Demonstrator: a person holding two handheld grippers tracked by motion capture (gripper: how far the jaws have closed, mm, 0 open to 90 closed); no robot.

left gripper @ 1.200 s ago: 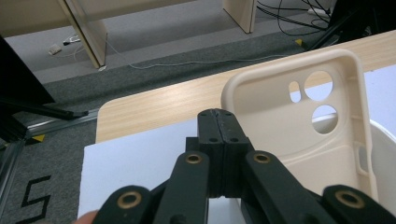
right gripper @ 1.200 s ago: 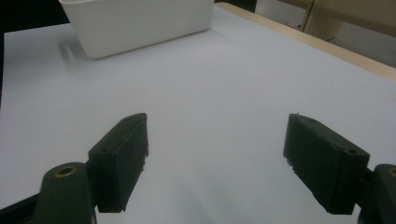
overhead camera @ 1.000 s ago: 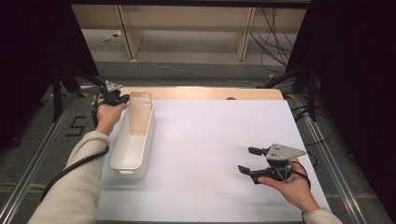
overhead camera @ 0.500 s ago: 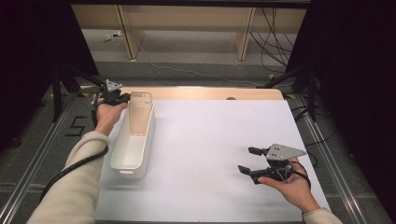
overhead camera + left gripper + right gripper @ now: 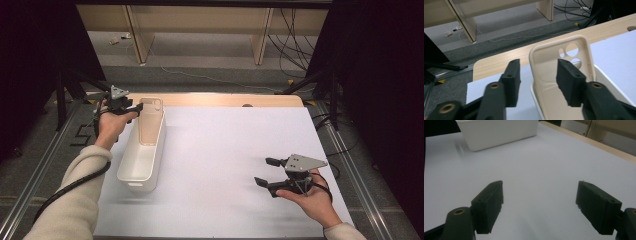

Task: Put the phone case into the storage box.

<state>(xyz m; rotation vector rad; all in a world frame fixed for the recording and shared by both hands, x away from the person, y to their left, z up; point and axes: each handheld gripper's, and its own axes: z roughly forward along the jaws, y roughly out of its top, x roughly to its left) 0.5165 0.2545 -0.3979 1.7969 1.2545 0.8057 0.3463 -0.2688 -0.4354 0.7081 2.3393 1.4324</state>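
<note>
The white rectangular plastic bin (image 5: 142, 157) sits at 9 o'clock on the tabletop (image 5: 235, 150). The beige soft phone case (image 5: 560, 72) leans upright in its 12 o'clock end. Treat it as light and flexible; take it by a long edge. The left gripper (image 5: 539, 80) has just been opening: its fingers (image 5: 570, 80) flank the case edge, apparently unclamped. The right gripper (image 5: 265, 171) fingers are apart.

Left gripper view: phone case (image 5: 560, 72) lower end cut off by the frame bottom and partly hidden behind the left gripper (image 5: 539, 75), can't tell whether its pads touch the case; white bin (image 5: 497, 132) beyond is cropped at the top edge.
</note>
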